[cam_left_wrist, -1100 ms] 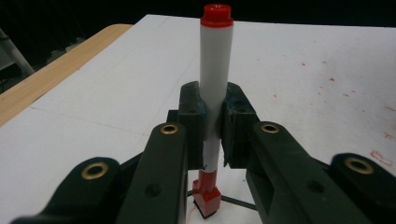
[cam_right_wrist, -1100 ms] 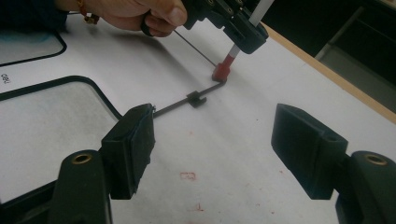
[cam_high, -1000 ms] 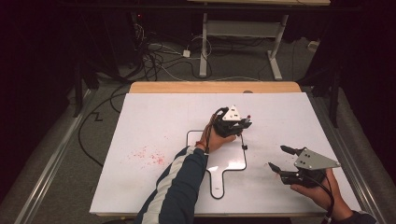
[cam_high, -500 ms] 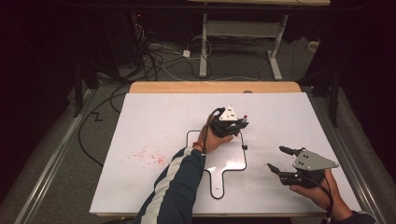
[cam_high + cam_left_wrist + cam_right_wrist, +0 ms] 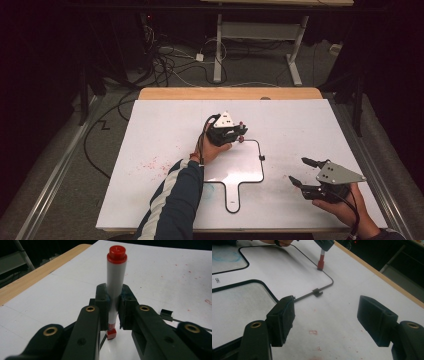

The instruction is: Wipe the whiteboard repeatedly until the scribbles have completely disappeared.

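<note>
My left gripper (image 5: 239, 132) is shut on a white marker (image 5: 116, 277) with red ends, held upright. The marker's lower red end (image 5: 320, 265) meets the far edge of a small black-framed whiteboard (image 5: 250, 170) with a handle, lying on the white table (image 5: 300, 125). My left hand comes in over the board from the front. My right gripper (image 5: 301, 171) hangs open with nothing between its pads (image 5: 283, 317), low over the table to the right of the board.
A small black clip (image 5: 318, 292) sits on the board's right frame. A faint blue smear (image 5: 224, 256) marks the board. Red specks (image 5: 150, 164) dot the table on the left. A wooden strip (image 5: 230, 93) runs along the far edge, with cables on the floor beyond.
My left gripper has shifted a little to the left along the board's far edge, with the marker still in it. The right gripper has kept still.
</note>
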A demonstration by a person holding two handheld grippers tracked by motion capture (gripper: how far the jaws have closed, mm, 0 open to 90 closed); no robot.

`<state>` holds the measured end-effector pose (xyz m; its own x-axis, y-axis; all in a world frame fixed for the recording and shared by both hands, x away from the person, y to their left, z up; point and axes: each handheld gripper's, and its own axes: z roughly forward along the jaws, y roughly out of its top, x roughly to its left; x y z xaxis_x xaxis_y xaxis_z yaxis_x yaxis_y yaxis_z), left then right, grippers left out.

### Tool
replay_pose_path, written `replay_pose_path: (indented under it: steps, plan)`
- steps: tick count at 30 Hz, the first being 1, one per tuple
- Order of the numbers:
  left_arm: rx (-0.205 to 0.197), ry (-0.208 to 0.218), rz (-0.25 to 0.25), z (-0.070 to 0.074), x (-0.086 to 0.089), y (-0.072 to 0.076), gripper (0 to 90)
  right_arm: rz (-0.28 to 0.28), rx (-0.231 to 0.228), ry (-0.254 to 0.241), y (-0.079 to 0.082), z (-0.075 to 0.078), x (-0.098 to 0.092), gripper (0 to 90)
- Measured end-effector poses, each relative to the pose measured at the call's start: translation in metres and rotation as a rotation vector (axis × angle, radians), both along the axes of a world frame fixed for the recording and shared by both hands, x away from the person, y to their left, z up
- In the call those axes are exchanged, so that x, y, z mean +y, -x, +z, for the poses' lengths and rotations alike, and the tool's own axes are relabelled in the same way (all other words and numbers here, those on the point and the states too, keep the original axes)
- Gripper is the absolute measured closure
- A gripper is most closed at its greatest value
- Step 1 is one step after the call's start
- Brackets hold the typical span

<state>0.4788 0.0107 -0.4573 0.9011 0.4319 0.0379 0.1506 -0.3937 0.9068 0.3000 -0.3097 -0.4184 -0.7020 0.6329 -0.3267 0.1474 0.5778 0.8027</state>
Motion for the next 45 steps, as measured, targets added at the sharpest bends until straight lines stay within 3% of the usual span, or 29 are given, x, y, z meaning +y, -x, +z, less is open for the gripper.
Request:
replay_pose_path:
  steps: [4,8,13,17,25,27,28,31,33,38,41,45]
  plan:
    - [0.005,0.01,-0.036,0.0,-0.018,0.004,78.9,0.002,-0.001,0.006,0.001,0.0,0.002,31.4]
    - [0.002,-0.013,-0.099,0.003,-0.045,0.01,78.8,0.008,0.004,0.007,0.0,-0.001,0.004,31.4]
    - [0.02,-0.01,-0.101,0.005,-0.057,0.012,78.8,0.018,0.006,0.007,-0.002,-0.002,0.005,31.3]
    - [0.052,0.004,-0.111,0.004,-0.054,0.014,78.8,0.02,0.001,0.003,-0.002,-0.001,0.005,31.4]
    - [0.087,-0.055,-0.173,0.011,-0.022,0.027,78.8,0.02,-0.001,0.006,-0.001,0.001,0.006,31.3]
    - [0.068,-0.091,-0.168,0.013,-0.016,0.032,78.8,0.021,-0.003,0.009,-0.001,0.001,0.007,31.3]
    - [0.063,-0.089,-0.161,0.015,-0.013,0.034,78.7,0.022,-0.005,0.009,0.0,0.001,0.007,31.2]
    - [0.032,-0.037,-0.133,0.024,-0.002,0.042,78.7,0.017,-0.004,0.006,0.0,0.001,0.009,31.3]
    - [0.019,-0.008,-0.117,0.031,0.004,0.048,78.7,0.011,-0.004,-0.011,0.0,0.003,0.009,31.5]
    - [-0.012,-0.015,-0.108,0.042,0.004,0.07,78.6,0.005,0.016,-0.105,-0.002,0.007,0.008,32.5]
    - [-0.017,-0.016,-0.135,0.043,-0.002,0.084,78.6,0.017,0.039,-0.178,-0.004,0.011,0.011,34.0]
    - [-0.012,-0.011,-0.173,0.044,-0.01,0.097,78.6,0.061,0.024,-0.247,0.0,0.022,0.025,39.4]
